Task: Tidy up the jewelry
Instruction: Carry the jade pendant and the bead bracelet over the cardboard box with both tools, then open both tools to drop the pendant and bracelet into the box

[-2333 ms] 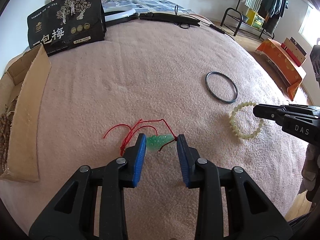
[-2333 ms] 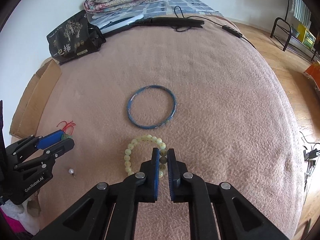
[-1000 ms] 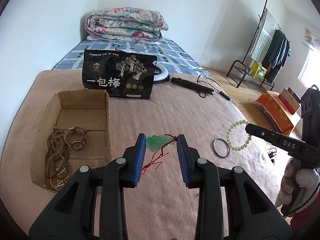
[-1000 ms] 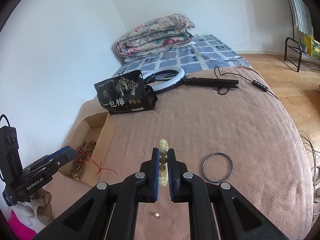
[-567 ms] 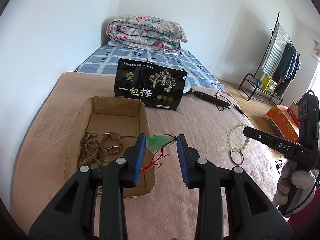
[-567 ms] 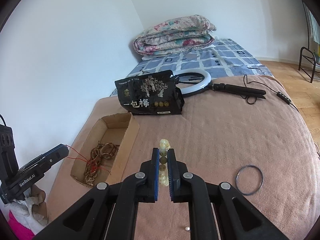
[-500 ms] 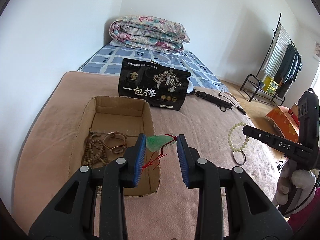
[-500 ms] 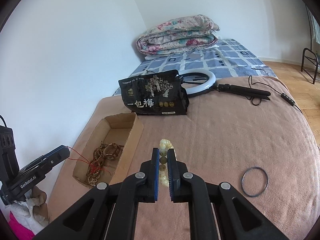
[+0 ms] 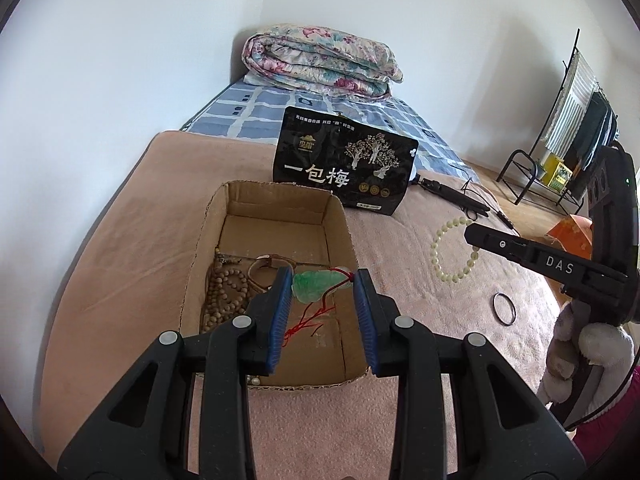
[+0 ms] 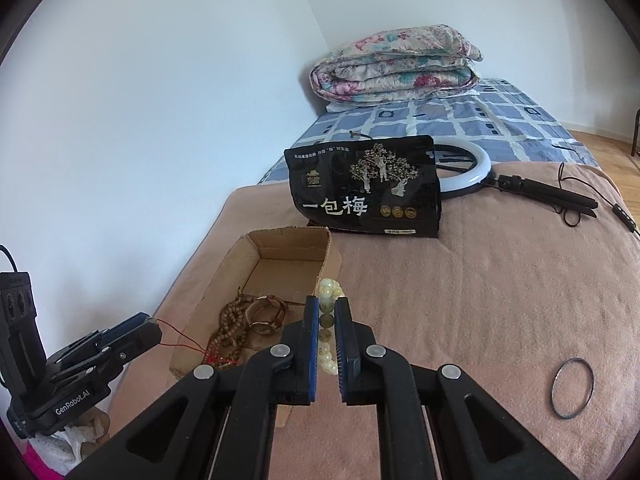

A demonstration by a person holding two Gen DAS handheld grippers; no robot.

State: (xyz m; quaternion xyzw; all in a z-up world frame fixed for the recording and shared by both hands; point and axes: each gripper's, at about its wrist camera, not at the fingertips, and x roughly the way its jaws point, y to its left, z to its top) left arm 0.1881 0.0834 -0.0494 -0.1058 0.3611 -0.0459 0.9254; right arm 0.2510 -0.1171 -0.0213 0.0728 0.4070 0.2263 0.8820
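1. Left tool (image 9: 322, 292) is clamped partway on the green jade pendant (image 9: 314, 285), hanging over the cardboard box (image 9: 276, 204). Its red cord (image 9: 308, 320) dangles and could snag the rim on release.
2. Right tool (image 10: 327, 320) is pinched fully shut on the pale bead bracelet (image 10: 329, 292) near the box's edge; dropped now, it'd land on the blanket (image 10: 480, 280).
3. A second ago both tools were further from the box.
4. Dark bangle (image 10: 572, 388) hasn't moved from the blanket.

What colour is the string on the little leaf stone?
Red. The string shows best in the left wrist view.
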